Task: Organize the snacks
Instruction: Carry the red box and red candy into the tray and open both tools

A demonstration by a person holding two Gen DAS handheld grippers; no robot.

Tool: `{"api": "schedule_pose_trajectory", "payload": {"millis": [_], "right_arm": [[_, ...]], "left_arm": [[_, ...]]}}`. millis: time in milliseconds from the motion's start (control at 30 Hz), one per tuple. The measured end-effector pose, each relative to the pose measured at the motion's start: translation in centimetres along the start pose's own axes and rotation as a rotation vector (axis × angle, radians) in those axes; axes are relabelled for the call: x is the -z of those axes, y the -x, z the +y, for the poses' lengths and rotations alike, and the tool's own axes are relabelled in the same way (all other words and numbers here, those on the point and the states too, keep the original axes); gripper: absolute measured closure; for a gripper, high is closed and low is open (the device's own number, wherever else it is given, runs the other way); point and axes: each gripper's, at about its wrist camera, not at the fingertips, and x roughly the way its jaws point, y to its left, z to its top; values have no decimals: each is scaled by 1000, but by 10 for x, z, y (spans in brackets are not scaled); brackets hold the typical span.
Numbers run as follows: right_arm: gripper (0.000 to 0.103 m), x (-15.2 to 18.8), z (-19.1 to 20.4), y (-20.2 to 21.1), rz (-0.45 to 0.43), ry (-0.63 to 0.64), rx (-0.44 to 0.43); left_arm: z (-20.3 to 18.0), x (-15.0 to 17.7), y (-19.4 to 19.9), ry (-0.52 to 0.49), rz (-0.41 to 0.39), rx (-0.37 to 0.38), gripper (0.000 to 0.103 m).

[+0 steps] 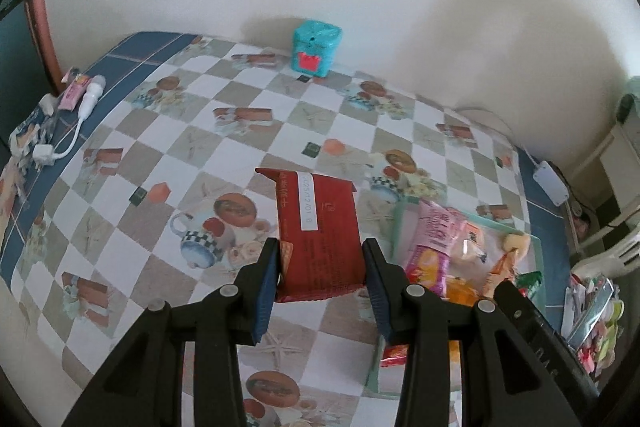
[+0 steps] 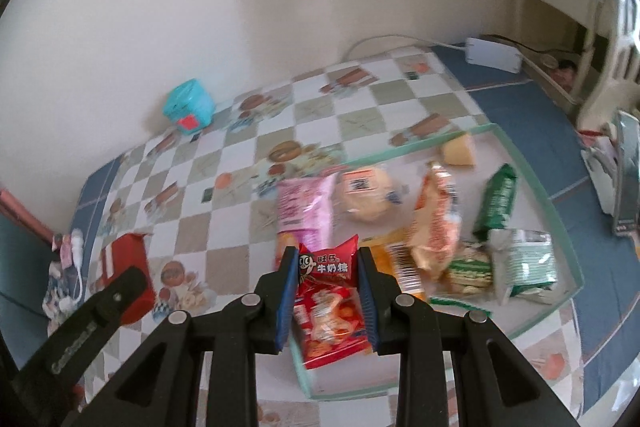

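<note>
Both wrist cameras look steeply down, sharing the tray [image 1: 536, 243].

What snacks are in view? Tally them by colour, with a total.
Red: 3 (dark red packet in left gripper, milk candy packet in right gripper, red snack packet)
Pink: 1 (pink packet)
Orange: 2 (orange packet, barcode packet)
Green: 3 (dark green packet, green packet, pale green packet)
Pale yellow: 2 (wrapped bun, pale yellow piece)
Total: 11
</note>
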Motion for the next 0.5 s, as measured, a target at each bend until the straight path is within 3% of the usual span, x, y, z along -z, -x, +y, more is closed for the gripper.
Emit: {"api": "schedule_pose_trajectory", "payload": {"millis": [500], "right_arm": [[72,-15,-93,9,-26,-197,85]], "left_arm": [[-68,23,-5,-154,28,102,60]]}}
